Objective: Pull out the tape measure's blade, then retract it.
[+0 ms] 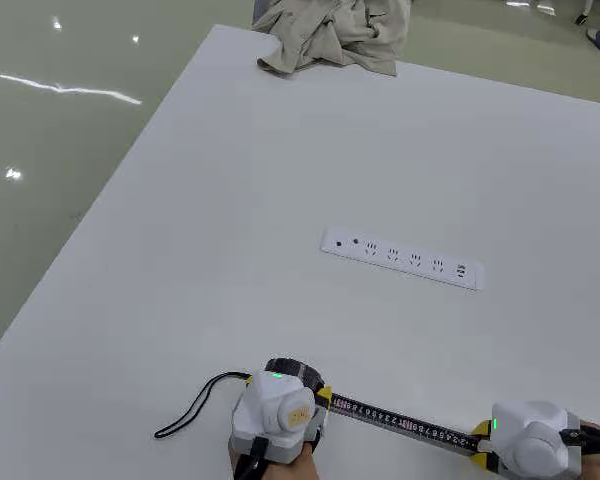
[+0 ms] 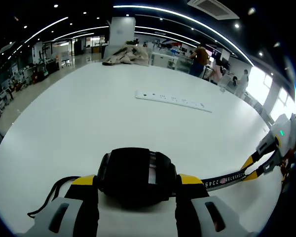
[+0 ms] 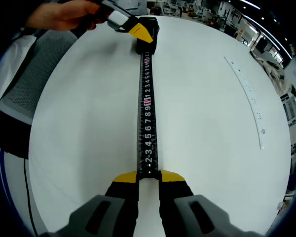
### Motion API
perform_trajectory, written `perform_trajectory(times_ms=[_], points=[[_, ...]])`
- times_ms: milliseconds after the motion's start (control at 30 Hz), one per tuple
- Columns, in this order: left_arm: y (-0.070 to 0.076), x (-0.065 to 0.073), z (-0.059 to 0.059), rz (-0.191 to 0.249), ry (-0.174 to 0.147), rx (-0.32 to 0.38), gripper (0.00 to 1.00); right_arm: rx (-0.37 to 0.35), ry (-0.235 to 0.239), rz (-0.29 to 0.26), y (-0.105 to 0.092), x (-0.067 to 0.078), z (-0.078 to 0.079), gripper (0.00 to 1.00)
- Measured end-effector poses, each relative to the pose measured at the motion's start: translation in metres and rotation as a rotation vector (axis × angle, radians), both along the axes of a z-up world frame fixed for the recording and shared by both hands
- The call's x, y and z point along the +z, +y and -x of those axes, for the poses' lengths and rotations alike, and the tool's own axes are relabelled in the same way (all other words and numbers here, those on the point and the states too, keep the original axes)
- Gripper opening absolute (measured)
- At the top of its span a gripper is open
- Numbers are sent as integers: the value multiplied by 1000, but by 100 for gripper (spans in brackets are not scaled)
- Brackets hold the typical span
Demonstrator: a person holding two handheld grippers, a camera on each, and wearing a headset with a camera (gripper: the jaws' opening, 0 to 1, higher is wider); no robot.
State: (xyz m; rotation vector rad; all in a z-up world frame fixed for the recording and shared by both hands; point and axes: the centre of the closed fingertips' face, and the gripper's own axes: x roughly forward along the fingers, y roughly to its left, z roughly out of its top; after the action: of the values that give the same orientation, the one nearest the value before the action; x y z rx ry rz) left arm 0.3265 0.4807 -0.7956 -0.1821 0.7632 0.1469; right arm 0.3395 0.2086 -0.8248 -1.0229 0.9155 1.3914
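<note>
Black round tape measure case (image 2: 136, 168) sits on the white table (image 1: 230, 200) near its front edge, at 6 o'clock in the head view. The case is clamped from both sides between the yellow-tipped jaws of the left gripper (image 2: 136, 183). Its black blade with white numerals (image 3: 148, 113) runs out low over the table toward 4 o'clock, and its end is pinched between the closed jaws of the right gripper (image 3: 148, 176). A black wrist strap (image 1: 195, 405) trails from the case toward 8 o'clock. A white power strip (image 1: 400, 258) lies well apart at 1 o'clock of the case. A crumpled beige cloth (image 1: 330, 40) rests at the far edge, 12 o'clock.
</note>
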Motion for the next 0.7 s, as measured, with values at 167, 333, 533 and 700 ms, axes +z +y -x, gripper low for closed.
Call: perform_trajectory(times_ms=[167, 333, 533, 700], points=[[0, -1, 0, 1, -5, 0, 60, -1, 7, -11, 7, -1, 0, 14], [0, 0, 0, 5, -5, 2, 60, 0, 5, -30, 18, 0, 1, 14], [0, 0, 0, 7, -5, 2, 60, 1, 8, -39, 25, -1, 1, 14], [0, 0, 0, 7, -5, 3, 60, -5, 15, -42, 27, -2, 2, 14]])
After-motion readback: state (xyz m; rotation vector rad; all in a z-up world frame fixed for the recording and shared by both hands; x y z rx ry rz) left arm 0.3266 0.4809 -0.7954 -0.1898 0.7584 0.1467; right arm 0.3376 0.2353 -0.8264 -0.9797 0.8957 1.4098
